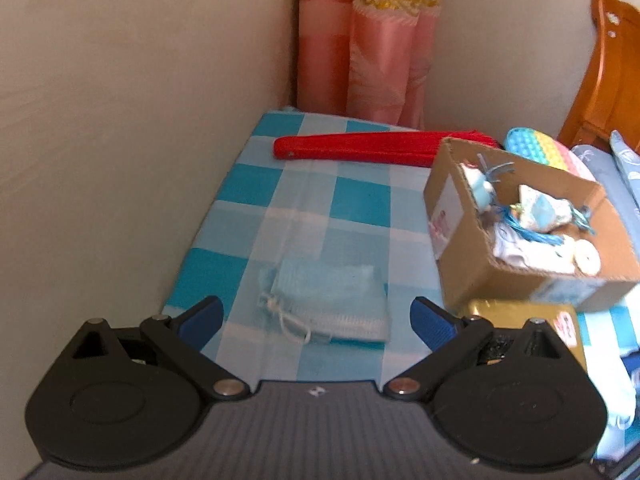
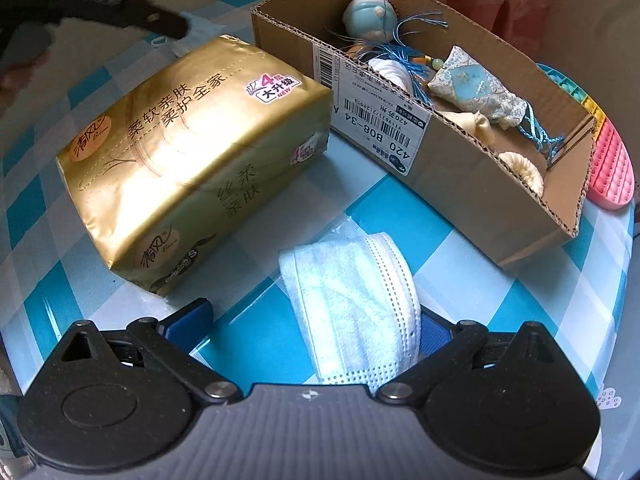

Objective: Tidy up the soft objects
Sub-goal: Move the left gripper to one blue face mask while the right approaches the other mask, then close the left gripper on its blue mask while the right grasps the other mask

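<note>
In the left wrist view, a light blue mesh drawstring pouch (image 1: 326,304) lies on the blue checked cloth between the fingers of my open left gripper (image 1: 318,322). In the right wrist view, a blue and white face mask (image 2: 356,312) in clear wrap lies between the fingers of my open right gripper (image 2: 316,324). It touches the right finger. A cardboard box (image 2: 452,160) holds several soft toys, a sachet and tassels; it also shows in the left wrist view (image 1: 472,268). A gold tissue pack (image 2: 192,160) lies left of the box.
A folded red fan (image 1: 360,146) lies at the back of the table. A rainbow pop-it pouch (image 1: 540,152) sits behind the box. A wall runs along the left, pink curtains (image 1: 360,40) hang in the corner, and a wooden headboard (image 1: 612,76) stands at right.
</note>
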The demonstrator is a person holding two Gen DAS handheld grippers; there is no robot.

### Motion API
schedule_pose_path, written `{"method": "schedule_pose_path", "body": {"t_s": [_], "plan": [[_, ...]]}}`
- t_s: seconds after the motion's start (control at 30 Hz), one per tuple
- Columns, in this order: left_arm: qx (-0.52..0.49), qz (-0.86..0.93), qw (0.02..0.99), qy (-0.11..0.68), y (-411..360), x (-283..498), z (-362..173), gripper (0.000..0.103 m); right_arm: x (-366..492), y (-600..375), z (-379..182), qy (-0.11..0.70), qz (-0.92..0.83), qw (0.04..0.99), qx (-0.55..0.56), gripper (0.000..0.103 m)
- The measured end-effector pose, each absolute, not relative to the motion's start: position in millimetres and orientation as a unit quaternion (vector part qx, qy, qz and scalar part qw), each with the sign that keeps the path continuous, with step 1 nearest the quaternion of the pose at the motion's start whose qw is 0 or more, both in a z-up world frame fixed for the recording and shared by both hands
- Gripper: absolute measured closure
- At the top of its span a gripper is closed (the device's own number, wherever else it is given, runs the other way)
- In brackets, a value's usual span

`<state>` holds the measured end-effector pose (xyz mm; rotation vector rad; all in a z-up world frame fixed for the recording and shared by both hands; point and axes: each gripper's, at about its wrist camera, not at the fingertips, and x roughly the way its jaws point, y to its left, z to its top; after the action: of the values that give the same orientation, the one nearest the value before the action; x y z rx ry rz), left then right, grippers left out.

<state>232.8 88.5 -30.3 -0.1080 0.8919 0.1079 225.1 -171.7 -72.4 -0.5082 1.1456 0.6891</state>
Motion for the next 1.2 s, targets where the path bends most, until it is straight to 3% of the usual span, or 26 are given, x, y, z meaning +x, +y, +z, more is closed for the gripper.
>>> {"method": "schedule_pose_path", "body": {"t_s": [0.6,0.8,0.87,1.1,1.2], "plan": [[-0.058,0.062,0.875,0.477,96.0,275.0,-68.1,0.004,221.5,-174.0,-73.1,0.516,0.323,0.759,-0.232,0.000],[-0.042,0.061,0.878,0.472,92.6,272.6,-68.9,0.014,220.5,-174.9,-73.1,0.512,0.325,0.761,-0.231,0.000],[-0.042,0.057,0.881,0.468,92.7,270.4,-65.9,0.023,219.9,-175.1,-72.5,0.511,0.326,0.762,-0.230,0.004],[-0.050,0.047,0.883,0.464,94.6,262.8,-59.4,0.030,221.4,-175.1,-61.1,0.507,0.322,0.768,-0.224,0.026],[-0.051,0.039,0.885,0.462,95.7,260.0,-56.5,0.034,221.1,-174.7,-56.3,0.506,0.320,0.770,-0.222,0.042]]}}
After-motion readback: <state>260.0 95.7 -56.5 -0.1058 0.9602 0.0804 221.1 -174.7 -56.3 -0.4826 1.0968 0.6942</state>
